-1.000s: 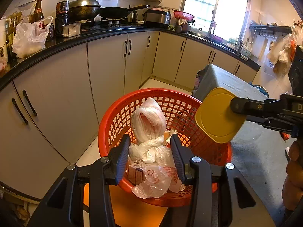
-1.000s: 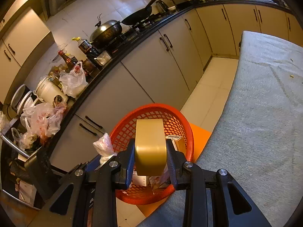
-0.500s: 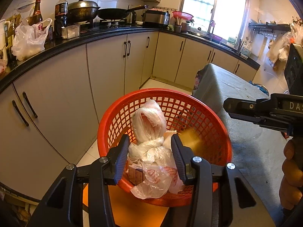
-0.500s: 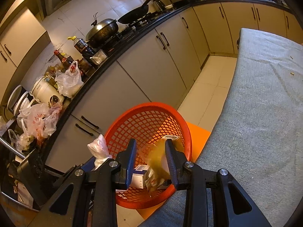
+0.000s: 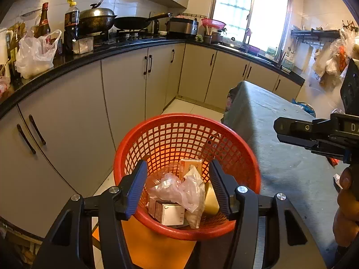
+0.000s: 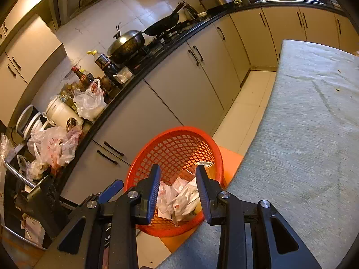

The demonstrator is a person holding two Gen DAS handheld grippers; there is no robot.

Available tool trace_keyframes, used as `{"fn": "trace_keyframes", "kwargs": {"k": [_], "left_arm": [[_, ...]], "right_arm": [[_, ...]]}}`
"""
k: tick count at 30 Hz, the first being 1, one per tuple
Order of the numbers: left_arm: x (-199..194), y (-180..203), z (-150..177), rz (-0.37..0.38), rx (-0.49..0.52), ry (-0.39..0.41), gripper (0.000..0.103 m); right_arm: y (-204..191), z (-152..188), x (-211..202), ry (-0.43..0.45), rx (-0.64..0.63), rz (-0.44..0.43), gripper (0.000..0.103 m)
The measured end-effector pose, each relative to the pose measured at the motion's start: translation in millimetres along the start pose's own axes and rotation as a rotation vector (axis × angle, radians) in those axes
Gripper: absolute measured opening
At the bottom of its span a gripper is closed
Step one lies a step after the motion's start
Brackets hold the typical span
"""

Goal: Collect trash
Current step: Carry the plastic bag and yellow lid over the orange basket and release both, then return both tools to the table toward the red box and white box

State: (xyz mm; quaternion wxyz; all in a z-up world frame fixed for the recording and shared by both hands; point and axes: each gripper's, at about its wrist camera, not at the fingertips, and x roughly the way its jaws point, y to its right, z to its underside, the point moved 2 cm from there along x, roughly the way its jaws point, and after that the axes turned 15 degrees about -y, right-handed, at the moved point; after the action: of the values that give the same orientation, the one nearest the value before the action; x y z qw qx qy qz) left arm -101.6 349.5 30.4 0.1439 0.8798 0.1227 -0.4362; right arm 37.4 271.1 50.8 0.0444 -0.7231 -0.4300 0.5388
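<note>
Counter [image 5: 74, 59] on the far left: white plastic bag [image 5: 33, 53], sauce bottles [image 5: 44, 19], lidded wok [image 5: 96, 21], frying pan [image 5: 134, 22].

Left gripper [image 5: 177, 185] over the red mesh basket [image 5: 139, 141], jaws opening, nothing pinched between them. The crumpled clear plastic bag [image 5: 179, 188] lies down in the basket below the fingers, not in contact with the pads. Around it: small white carton [image 5: 169, 213] in front, orange carton [image 5: 190, 163] behind, yellow piece [image 5: 211, 199] against the right wall. Basket stands on an orange surface [image 5: 154, 251], hard against the edge of the grey-cloth table [image 5: 280, 157].

Right gripper [image 6: 178, 190] hangs above the same basket [image 6: 175, 143], jaws parted with a narrow gap, empty. Trash visible through the gap, below. In the left wrist view this gripper [image 5: 278, 130] sticks in from the right over the table, person's hand [image 5: 347, 210] on its grip.
</note>
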Motion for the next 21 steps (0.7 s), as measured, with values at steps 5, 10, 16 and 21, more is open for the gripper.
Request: {"fn": "trace_keyframes", "kwargs": {"k": [5,10,16,21], "left_arm": [[-12,12,-1,0.003,0.018,0.017,0.057],[-23,29,-1,0.004,0.049,0.034,0.058],[-39,62,-1,0.016,0.101,0.056,0.06],[-48,99,2,0.059,0.159,0.048,0.062]], "right_arm": [[7,8,-15,0.013,0.013,-0.005,0.037],[18,19,-33,0.034,0.03,-0.015,0.038],[36,36,-65,0.073,0.054,-0.017,0.04],[63,55,-104,0.12,0.094,-0.001,0.041]]}}
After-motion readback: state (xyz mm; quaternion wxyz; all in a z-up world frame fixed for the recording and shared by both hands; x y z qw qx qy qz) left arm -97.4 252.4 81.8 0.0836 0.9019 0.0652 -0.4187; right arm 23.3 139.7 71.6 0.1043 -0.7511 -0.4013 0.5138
